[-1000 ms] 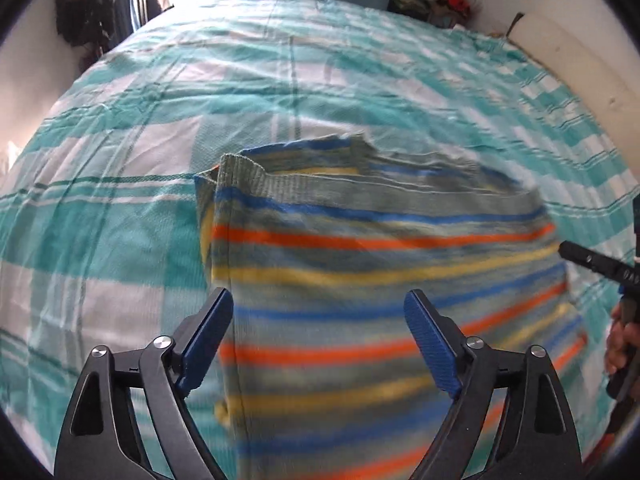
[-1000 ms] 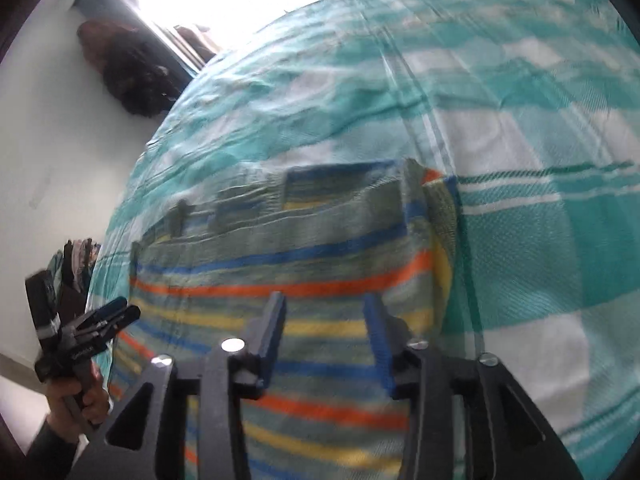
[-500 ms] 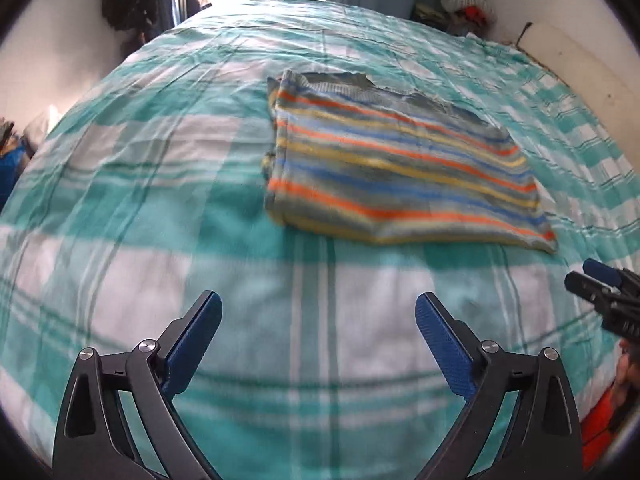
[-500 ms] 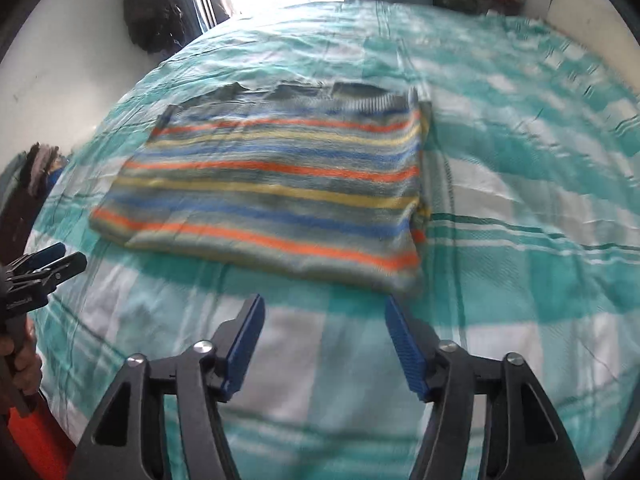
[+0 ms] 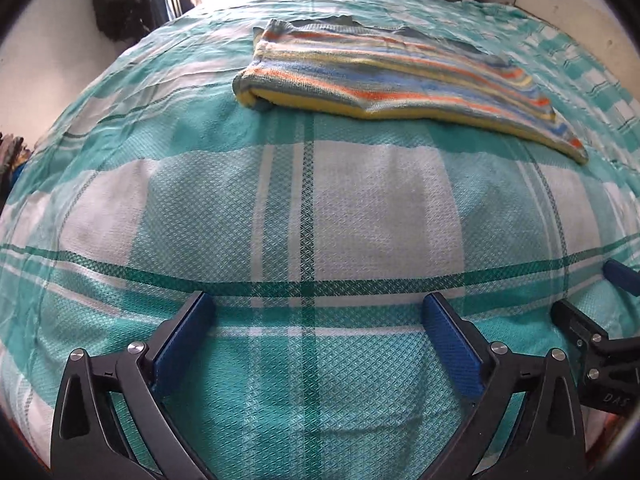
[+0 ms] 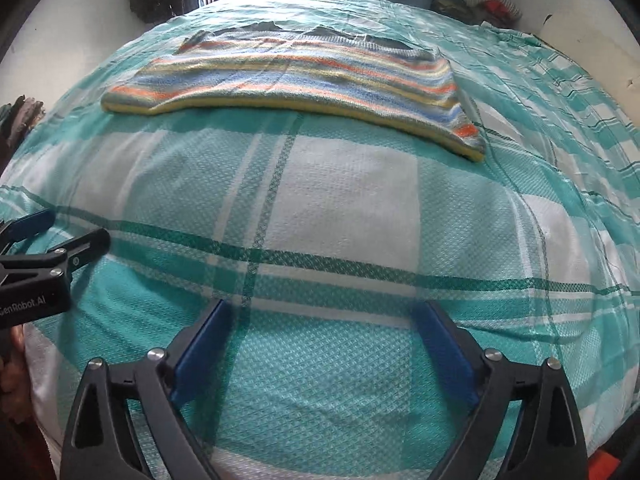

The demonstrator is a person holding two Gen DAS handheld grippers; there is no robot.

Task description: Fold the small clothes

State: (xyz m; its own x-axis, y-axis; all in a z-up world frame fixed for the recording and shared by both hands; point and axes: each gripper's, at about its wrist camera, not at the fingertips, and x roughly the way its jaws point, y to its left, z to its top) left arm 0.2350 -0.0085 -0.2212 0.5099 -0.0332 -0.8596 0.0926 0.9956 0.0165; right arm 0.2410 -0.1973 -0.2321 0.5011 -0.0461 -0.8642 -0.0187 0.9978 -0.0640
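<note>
A folded garment with orange, blue and yellow stripes [image 5: 400, 76] [image 6: 300, 76] lies flat on the far half of the teal-and-white checked bedspread [image 5: 360, 208] [image 6: 344, 208]. My left gripper [image 5: 318, 300] hovers low over bare bedspread well short of the garment. Its jaws are opening and hold nothing. My right gripper [image 6: 324, 306] is beside it, also short of the garment, jaws opening with only bedspread between them. Each wrist view catches the other gripper's fingers [image 5: 576, 324] [image 6: 88, 244] at its edge.
Dark clothing [image 5: 120, 12] hangs at the back left by a bright window. A pile of clothes [image 6: 488, 0] sits beyond the bed's far right corner, by a white wall [image 6: 580, 48]. A hand [image 6: 16, 344] shows at the lower left.
Both grippers have drawn back from over the striped garment toward the bed's near side. The right jaws have spread much wider, the left slightly. The garment stays folded on the bed.
</note>
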